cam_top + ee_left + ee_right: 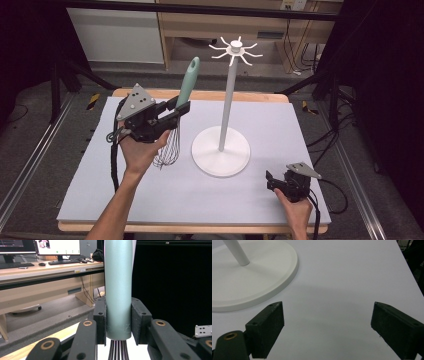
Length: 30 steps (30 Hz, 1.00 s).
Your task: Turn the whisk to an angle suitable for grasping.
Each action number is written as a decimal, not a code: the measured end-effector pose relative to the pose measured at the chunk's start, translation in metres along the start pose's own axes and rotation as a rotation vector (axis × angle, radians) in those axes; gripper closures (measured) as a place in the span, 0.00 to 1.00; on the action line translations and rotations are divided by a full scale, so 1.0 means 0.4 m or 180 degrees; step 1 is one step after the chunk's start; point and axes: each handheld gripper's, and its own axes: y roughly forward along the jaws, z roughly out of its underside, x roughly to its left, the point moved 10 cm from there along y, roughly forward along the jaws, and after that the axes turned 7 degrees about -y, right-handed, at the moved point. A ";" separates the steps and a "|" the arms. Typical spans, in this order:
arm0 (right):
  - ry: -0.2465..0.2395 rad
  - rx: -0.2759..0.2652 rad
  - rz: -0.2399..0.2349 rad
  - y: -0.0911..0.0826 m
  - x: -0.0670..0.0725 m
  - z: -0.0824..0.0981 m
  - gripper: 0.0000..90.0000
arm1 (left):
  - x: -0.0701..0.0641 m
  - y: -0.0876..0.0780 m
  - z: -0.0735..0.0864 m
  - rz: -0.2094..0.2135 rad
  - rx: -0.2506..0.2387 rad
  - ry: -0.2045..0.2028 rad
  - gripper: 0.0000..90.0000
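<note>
Whisk (176,122) held upright off the mat (150,200) in the high view, wire head down, teal handle pointing up, pinched at the handle's lower end by the left gripper (181,107), left of the stand (221,150) and apart from it. Right gripper (270,181) rested low near the mat's right front corner, away from the stand's base. Left gripper view: handle (118,290) clamped between both pads (100,320), wires just below. Right gripper view: jaws spread wide with nothing between, over bare mat, base edge (274,287) to the left. Judged risks: smooth round handle slipping or swinging in so low a pinch; wire head or handle knocking the tall post and tipping the stand, with nothing steadying the base.
</note>
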 end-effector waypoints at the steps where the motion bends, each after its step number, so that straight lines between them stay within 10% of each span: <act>1: 0.0001 0.0002 -0.0004 0.000 0.000 0.000 0.13 | -0.003 0.002 -0.003 0.0009 -0.0009 0.0001 0.76; 30: 0.0012 -0.0006 -0.0005 -0.002 -0.003 -0.001 0.13 | -0.028 0.041 -0.057 0.0032 -0.0017 0.0119 0.76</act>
